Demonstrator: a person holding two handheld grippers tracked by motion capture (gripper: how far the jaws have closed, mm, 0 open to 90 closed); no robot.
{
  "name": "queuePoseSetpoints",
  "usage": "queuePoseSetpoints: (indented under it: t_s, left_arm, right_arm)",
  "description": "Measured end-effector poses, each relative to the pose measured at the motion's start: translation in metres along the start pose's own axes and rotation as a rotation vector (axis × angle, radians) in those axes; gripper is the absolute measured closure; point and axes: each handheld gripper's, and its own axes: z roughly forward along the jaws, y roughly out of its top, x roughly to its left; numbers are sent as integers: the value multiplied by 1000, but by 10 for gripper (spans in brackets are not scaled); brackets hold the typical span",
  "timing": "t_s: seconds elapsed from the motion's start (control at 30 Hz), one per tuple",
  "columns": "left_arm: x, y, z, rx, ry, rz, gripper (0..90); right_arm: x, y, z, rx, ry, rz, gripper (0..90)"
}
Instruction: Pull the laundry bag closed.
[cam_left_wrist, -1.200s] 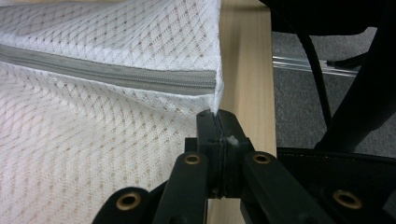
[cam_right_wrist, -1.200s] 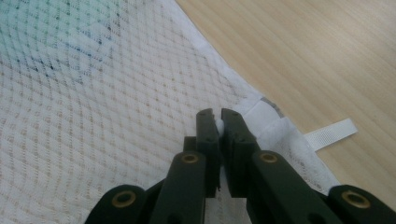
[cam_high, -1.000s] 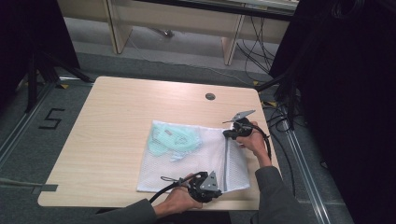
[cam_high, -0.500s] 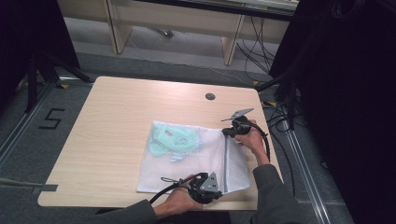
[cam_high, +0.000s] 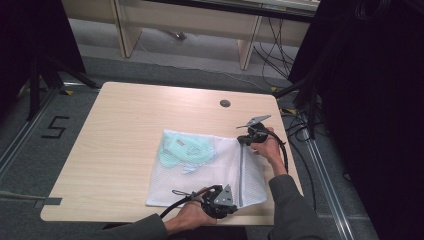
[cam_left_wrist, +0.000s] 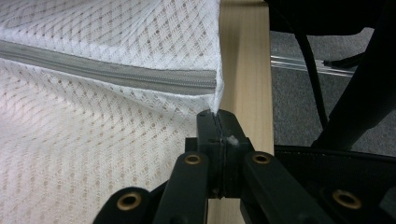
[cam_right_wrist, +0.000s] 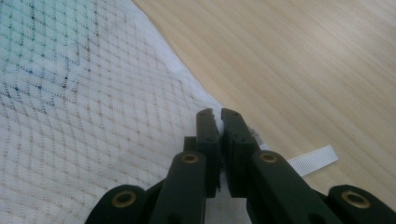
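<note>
A white mesh bag (cam_high: 210, 175) lies flat on the wooden table (cam_high: 130, 125), with a mint green garment (cam_high: 182, 150) inside its far left part. A grey zipper (cam_high: 241, 172) runs along the bag's right side. My left gripper (cam_high: 232, 201) is at the bag's near right corner. In the left gripper view it (cam_left_wrist: 217, 119) is shut on the mesh corner just below the zipper's end (cam_left_wrist: 205, 86). My right gripper (cam_high: 242, 140) is at the far right corner, where it (cam_right_wrist: 217, 116) is shut on the bag's edge (cam_right_wrist: 93, 130).
A white ribbon tab (cam_right_wrist: 313, 161) sticks out from the bag beside my right gripper. A dark round grommet (cam_high: 225, 103) sits in the table's far right part. The table's right edge (cam_left_wrist: 247, 60) runs close to the bag, with cables on the grey floor (cam_high: 300, 125) beyond.
My right gripper has shifted slightly left with the bag's far corner. The left gripper holds where it was.
</note>
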Motion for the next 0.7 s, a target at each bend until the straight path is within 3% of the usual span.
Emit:
queuePoseSetpoints:
  t_s: [0.07, 0.1, 0.13, 0.17, 0.23, 0.57, 0.6, 0.7]
  left_arm:
    - [0, 0, -1, -6, 3, -3, 894]
    - [1, 1, -1, -3, -3, -3, 895]
    - [1, 1, -1, -2, -5, -8, 895]
    - [1, 0, -1, -7, -2, -12, 894]
    - [1, 1, -1, -1, -6, -8, 895]
    - [5, 1, -1, 3, -8, -19, 894]
    - [6, 1, -1, 8, -10, -19, 893]
    - [7, 2, 0, -8, -3, -28, 891]
  right_arm:
    - [0, 0, 1, -14, 4, -5, 868]
    - [0, 0, -1, 16, -12, 9, 868]
    - [0, 0, 1, 0, -23, 21, 868]
    - [0, 0, 1, -12, -1, 6, 868]
    - [-1, 0, 2, -24, -12, -12, 868]
    - [-1, 1, 2, -26, -23, 1, 868]
    - [-1, 1, 2, -23, -52, 6, 868]
    - [0, 1, 2, -16, -73, 22, 868]
